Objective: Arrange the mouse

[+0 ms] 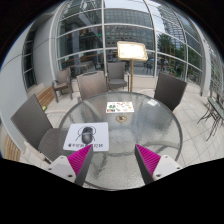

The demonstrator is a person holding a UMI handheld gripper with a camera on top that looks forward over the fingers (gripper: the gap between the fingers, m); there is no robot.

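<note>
The mouse (88, 133), dark and rounded, lies on a white sheet (86, 138) on the round glass tabletop (140, 125), just ahead of the gripper's (113, 158) left finger and slightly outside it. The gripper hovers with its fingers spread wide apart, holding nothing, magenta pads (79, 156) facing inward. Farther ahead, near the tabletop's middle, sits a small printed card (120, 107). Grey chairs (92, 84) ring the tabletop, with a glass-walled building (110, 30) beyond.

The claw (113, 158) hangs open over the round glass surface (140, 128). A dark mouse (86, 134) lies on a white mat (86, 137) just ahead of its left finger.
</note>
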